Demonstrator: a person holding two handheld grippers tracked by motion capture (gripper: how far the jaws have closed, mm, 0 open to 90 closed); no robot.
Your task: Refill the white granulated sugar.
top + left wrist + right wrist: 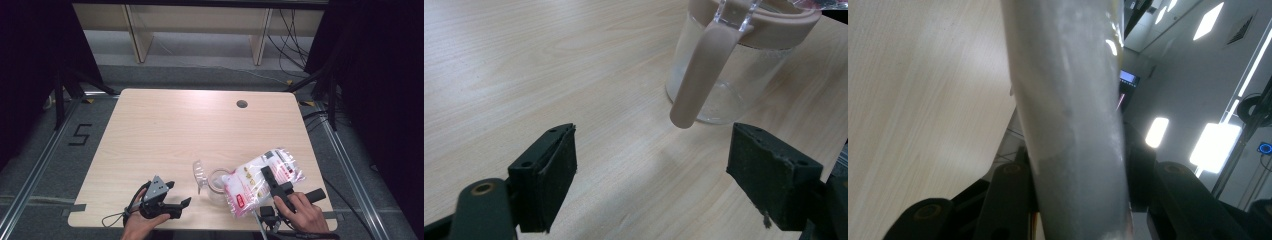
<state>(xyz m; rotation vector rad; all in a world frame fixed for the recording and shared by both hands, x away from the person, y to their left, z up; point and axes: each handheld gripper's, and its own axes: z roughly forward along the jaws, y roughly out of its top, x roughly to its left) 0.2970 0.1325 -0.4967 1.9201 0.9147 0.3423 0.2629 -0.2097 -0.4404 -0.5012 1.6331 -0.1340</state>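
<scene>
Near the front right corner of the wooden table point(165, 125), the right gripper point(274, 181) has its 2 black jaws clamped on a clear plastic bag of white contents point(260, 180), printed with red labels; the bag is tilted, its lower end down by the table's front edge and its upper end raised toward the right; in the right gripper view the bag point(1068, 100) rises as a pale, glossy column squeezed between the jaws. Just left of the bag stands a clear glass jar point(218, 183) with a beige collar; its hinged lid point(200, 175) is swung open to the left; the bag's near end lies against the jar's mouth. At the front left, the left gripper point(177, 195) rests low over the table, its jaws spread wide and holding nothing; in the left gripper view the jar point(729, 75) stands beyond the 2 open pads, a beige strap point(704, 75) hanging down its side, apart from both pads.
</scene>
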